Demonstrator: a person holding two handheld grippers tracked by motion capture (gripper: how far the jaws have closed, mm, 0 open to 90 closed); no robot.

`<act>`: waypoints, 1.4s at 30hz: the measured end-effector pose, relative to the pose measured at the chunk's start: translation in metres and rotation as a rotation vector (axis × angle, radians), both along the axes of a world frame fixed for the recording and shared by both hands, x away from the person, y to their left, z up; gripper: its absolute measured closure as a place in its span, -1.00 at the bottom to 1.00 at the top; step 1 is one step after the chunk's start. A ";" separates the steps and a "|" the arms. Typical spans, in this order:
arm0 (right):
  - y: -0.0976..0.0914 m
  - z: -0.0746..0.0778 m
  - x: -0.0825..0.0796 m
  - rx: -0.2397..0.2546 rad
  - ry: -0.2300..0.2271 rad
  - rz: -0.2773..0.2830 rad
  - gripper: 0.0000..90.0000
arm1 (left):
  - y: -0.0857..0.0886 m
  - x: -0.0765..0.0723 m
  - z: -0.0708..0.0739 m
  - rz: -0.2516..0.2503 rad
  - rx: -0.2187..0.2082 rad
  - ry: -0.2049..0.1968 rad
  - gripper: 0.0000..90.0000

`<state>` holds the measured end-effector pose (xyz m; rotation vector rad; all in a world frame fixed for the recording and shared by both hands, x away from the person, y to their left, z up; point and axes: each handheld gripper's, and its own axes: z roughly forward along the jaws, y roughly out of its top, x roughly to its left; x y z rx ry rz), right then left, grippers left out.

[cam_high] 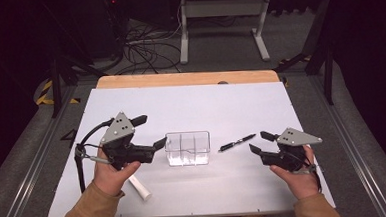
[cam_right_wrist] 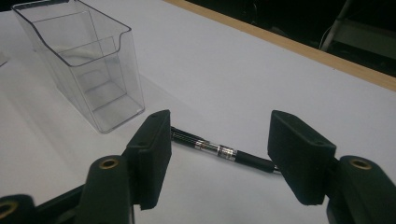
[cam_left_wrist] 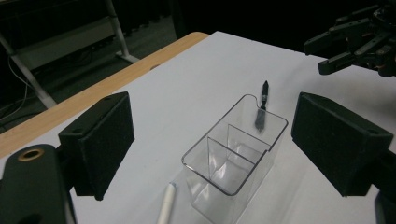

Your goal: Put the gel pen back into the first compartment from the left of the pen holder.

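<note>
R tool [cam_right_wrist: 217,154] hangs over black pen [cam_right_wrist: 219,150] on white surface [cam_high: 231,106], jaws approx half open, nothing gripped. L tool [cam_high: 150,133] wide open, empty, near clear organizer [cam_high: 188,149]; pen lies just right of it.

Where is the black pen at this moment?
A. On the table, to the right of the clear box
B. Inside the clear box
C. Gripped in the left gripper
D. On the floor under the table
A: the black pen lies flat on the table, to the right of the clear box, with no pads touching it.
</note>
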<state>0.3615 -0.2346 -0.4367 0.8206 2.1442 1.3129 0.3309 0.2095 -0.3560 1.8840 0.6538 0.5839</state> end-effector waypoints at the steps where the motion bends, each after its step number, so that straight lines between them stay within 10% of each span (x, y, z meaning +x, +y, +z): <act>1: 0.001 0.001 0.001 -0.003 0.003 0.004 -0.08 | 0.001 0.000 0.000 0.000 -0.006 0.002 -0.69; 11: 0.002 0.012 0.019 -0.080 0.050 0.014 -0.09 | 0.016 -0.004 0.001 0.036 -0.026 0.006 -0.69; 13: 0.001 0.012 0.026 -0.058 0.118 0.034 -0.07 | 0.019 -0.004 0.001 0.041 -0.028 0.009 -0.69; 19: 0.002 0.010 0.043 -0.052 0.092 0.097 -0.03 | 0.026 -0.004 0.000 0.061 -0.026 0.021 -0.69; 30: 0.014 0.007 0.063 -0.259 0.128 0.164 -0.04 | 0.034 -0.005 0.000 0.081 -0.039 0.025 -0.69; 42: 0.016 0.013 0.075 -0.229 0.164 0.153 -0.07 | 0.037 -0.006 -0.001 0.086 -0.033 0.025 -0.68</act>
